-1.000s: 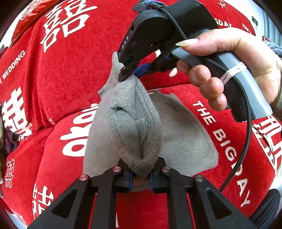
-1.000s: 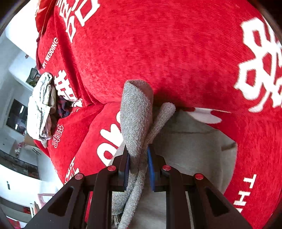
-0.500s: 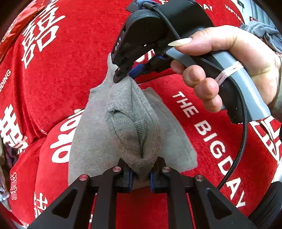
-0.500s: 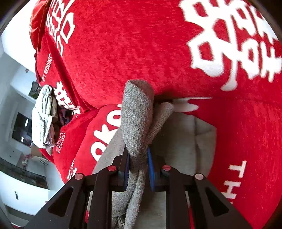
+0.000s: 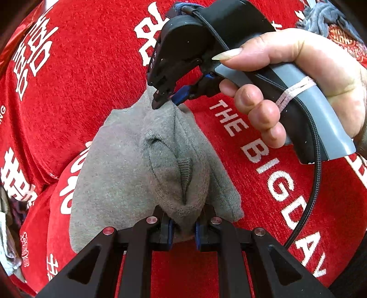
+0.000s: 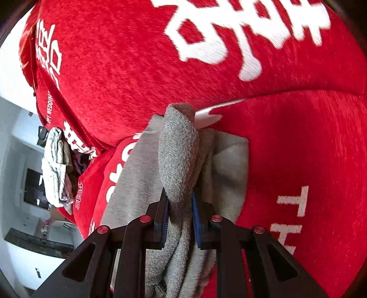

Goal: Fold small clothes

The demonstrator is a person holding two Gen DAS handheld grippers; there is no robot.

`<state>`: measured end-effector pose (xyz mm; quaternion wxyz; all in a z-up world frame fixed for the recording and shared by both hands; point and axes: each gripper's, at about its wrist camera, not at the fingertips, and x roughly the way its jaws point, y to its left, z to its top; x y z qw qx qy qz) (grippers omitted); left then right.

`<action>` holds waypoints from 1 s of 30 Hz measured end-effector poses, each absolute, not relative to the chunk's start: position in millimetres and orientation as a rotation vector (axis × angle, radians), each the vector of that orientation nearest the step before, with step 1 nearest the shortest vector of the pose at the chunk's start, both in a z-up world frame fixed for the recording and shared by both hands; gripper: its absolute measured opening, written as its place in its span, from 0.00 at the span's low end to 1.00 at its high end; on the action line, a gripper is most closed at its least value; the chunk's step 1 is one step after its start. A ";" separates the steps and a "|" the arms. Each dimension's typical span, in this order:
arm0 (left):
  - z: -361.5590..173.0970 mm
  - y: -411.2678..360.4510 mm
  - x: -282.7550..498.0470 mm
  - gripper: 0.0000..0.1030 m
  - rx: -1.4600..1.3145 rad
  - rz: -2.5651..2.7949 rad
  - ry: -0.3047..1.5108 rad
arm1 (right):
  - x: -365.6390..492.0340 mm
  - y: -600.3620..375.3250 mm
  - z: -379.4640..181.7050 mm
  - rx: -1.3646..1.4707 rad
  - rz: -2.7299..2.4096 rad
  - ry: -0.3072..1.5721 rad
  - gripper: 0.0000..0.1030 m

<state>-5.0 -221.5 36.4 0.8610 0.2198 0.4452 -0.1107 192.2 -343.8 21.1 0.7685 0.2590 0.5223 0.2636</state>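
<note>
Between the blue-padded fingers of the left gripper (image 5: 182, 225) sits a bunched fold of the small grey knitted garment (image 5: 128, 174); the pads are pinched on that fold. Ahead of the left gripper, the rest of the garment spreads flat on the red plush cover with white lettering (image 5: 263, 174), lying partly over a white printed character to the tool's left.

At the far edge of the garment, directly forward of the left gripper, the right gripper (image 5: 165, 100) pinches a second raised fold. In the right wrist view, the right gripper (image 6: 181, 217) shows its blue pads pressed against a rolled grey ridge of the garment (image 6: 179, 155), which rises forward from the jaws and also trails back beneath the tool body.

A person's hand (image 5: 298, 75) wraps the grey and black handle of the right gripper, with a black braided cable (image 5: 314, 183) running down from it.

To the left of the right gripper, a crumpled pale cloth (image 6: 55, 165) lies at the edge of the red cover. To the upper right of the left gripper, a grey-blue cloth (image 5: 321, 16) rests on the cover.
</note>
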 end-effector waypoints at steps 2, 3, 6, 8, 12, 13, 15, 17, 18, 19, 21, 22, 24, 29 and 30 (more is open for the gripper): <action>35.0 -226.1 -6.1 0.15 0.477 -0.225 0.929 | 191.1 -346.4 19.3 0.574 0.565 1.132 0.20; 34.4 -229.1 -7.5 0.15 0.492 -0.217 0.922 | 190.2 -347.7 19.9 0.573 0.564 1.129 0.20; 33.7 -232.7 -9.6 0.15 0.523 -0.202 0.911 | 187.9 -356.7 21.7 0.578 0.538 1.125 0.21; 36.2 -230.4 -10.2 0.32 0.506 -0.217 0.925 | 185.6 -369.8 25.6 0.603 0.516 1.116 0.22; 57.3 -215.5 -16.4 0.66 0.382 -0.307 0.921 | 177.0 -385.0 46.2 0.588 0.498 1.067 0.24; 64.3 -211.1 -19.4 0.71 0.352 -0.341 0.912 | 175.2 -385.1 51.3 0.574 0.499 1.058 0.24; 79.7 -200.6 -23.8 0.73 0.285 -0.415 0.899 | 170.5 -380.5 65.7 0.544 0.528 1.035 0.24; 93.3 -188.3 -24.5 0.73 0.210 -0.491 0.887 | 167.4 -371.6 76.3 0.529 0.569 1.017 0.35; 100.6 -179.5 -22.2 0.73 0.162 -0.525 0.881 | 166.1 -365.6 80.5 0.529 0.594 1.007 0.50; 105.7 -170.8 -18.3 0.73 0.121 -0.538 0.875 | 165.1 -360.8 82.8 0.534 0.614 0.999 0.56; 111.2 -151.5 -5.0 0.73 0.034 -0.516 0.874 | 166.7 -346.4 80.8 0.584 0.696 1.008 0.62; 110.3 -141.0 4.7 0.73 -0.003 -0.489 0.884 | 167.6 -340.8 77.3 0.606 0.722 1.025 0.62; 99.3 -120.1 25.2 0.73 -0.069 -0.407 0.927 | 171.6 -329.6 62.8 0.613 0.724 1.087 0.62; 61.9 -84.6 51.6 0.73 -0.123 -0.271 1.033 | 170.4 -344.5 35.7 0.511 0.540 1.150 0.59; 58.0 -86.3 50.1 0.73 -0.097 -0.265 1.031 | 169.1 -350.9 33.3 0.507 0.511 1.147 0.59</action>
